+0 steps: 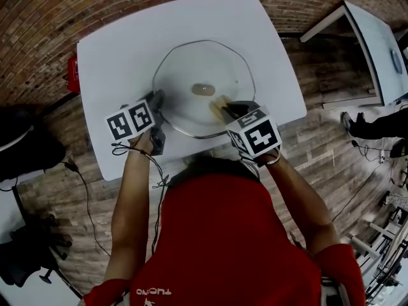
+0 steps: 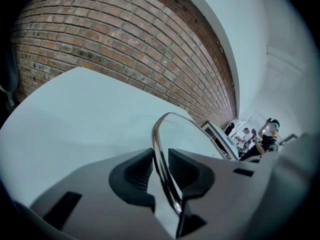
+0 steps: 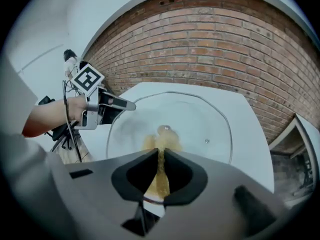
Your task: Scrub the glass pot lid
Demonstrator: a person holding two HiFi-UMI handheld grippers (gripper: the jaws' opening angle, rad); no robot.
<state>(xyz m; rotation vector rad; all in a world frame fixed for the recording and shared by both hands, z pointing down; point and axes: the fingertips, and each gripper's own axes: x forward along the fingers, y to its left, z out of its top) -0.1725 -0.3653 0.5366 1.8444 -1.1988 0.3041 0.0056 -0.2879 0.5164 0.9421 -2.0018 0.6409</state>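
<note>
Looks like a recording lab or workshop: brick wall (image 2: 100, 39), bare white table (image 1: 115, 50) (another (image 1: 377, 40) at two o'clock), cable (image 1: 83, 196) and black gear (image 1: 25, 247) at eight o'clock.

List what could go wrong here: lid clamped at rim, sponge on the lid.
1. The left gripper pinches only the thin rim of the glass lid; scrubbing pressure could twist it free.
2. The right gripper holds the yellow sponge by a thin edge; it may fold or slip out.
3. The lid lies near the front edge of the table and could slide off.
</note>
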